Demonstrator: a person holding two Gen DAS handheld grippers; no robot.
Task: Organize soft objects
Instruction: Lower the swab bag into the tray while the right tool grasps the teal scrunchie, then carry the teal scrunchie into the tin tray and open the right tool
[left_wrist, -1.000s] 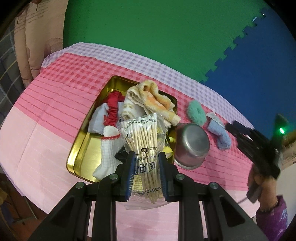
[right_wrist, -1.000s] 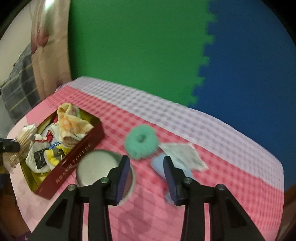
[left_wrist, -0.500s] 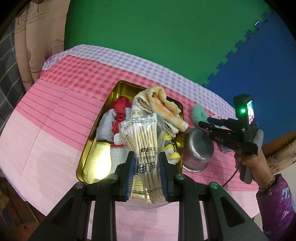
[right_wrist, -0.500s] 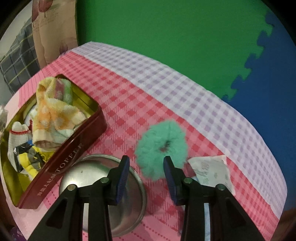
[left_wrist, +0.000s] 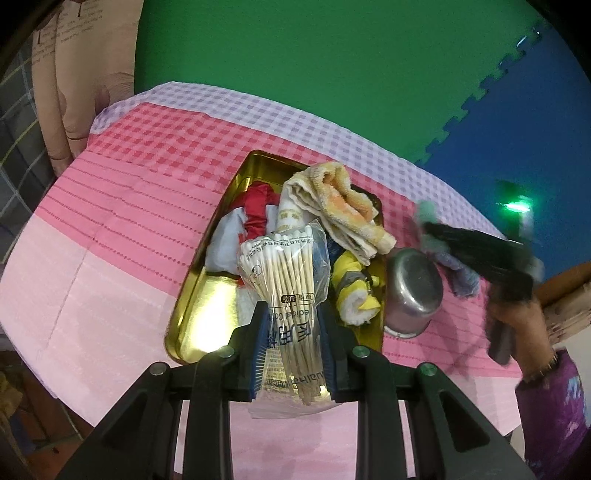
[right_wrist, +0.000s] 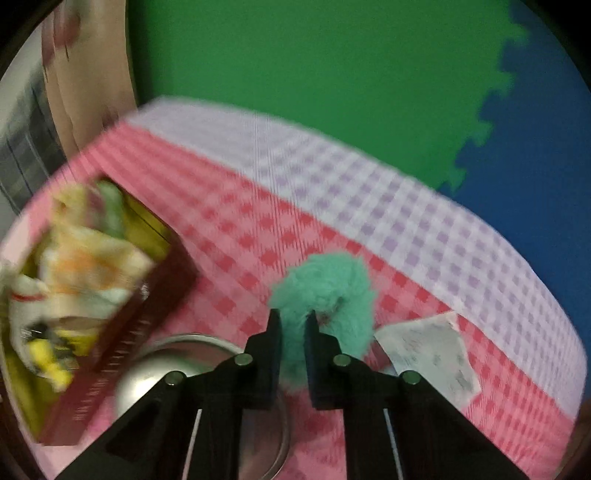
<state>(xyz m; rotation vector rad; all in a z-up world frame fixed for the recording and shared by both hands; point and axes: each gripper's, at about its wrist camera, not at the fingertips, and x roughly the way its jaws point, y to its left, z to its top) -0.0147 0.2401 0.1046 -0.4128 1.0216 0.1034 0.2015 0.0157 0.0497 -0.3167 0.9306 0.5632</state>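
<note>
Teal and fluffy, the scrunchie sits at centre frame pinched between the right gripper fingers, seemingly just off the checked cloth in the blur, while the left gripper clamps a bag of cotton swabs over the gold tin at lower centre.

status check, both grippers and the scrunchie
Left hand-held gripper shut on swab pack over tin. Right hand-held gripper shut on scrunchie. Pot close below.
</note>
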